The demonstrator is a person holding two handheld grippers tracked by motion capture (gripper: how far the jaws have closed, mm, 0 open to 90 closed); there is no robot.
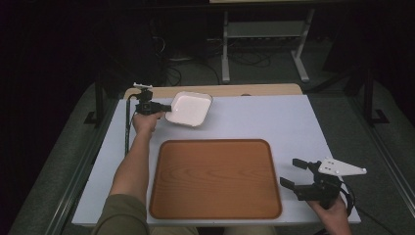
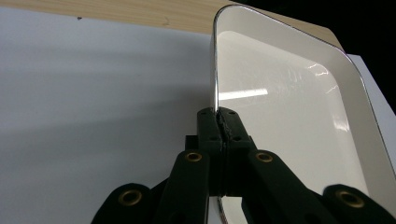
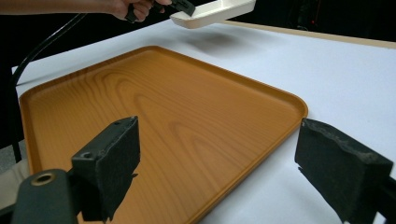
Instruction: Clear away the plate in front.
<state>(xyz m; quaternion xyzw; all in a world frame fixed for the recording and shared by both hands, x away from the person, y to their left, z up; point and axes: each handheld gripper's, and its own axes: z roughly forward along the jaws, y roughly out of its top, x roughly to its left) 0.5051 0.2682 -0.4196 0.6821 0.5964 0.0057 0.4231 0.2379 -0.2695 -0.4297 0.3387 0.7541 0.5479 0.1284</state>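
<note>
A white square dish [image 1: 189, 108] hangs just above the far left of the white table [image 1: 254, 117], and my left gripper [image 1: 165, 108] is shut on its left rim. In the left gripper view the black jaws pinch the dish [image 2: 289, 112] by its thin edge at the left gripper's tips [image 2: 220, 116]. The right gripper view shows the dish [image 3: 212, 11] lifted, casting a shadow on the table. A wooden tray [image 1: 215, 177] lies empty at the near middle. My right gripper [image 1: 291, 173] is open beside the tray's right edge, with nothing between its pads [image 3: 114, 163].
The table's wooden far edge [image 1: 215, 91] runs behind the dish. Black metal rails [image 1: 80, 171] flank the table. A metal stand [image 1: 264, 39] and cables sit on the floor beyond.
</note>
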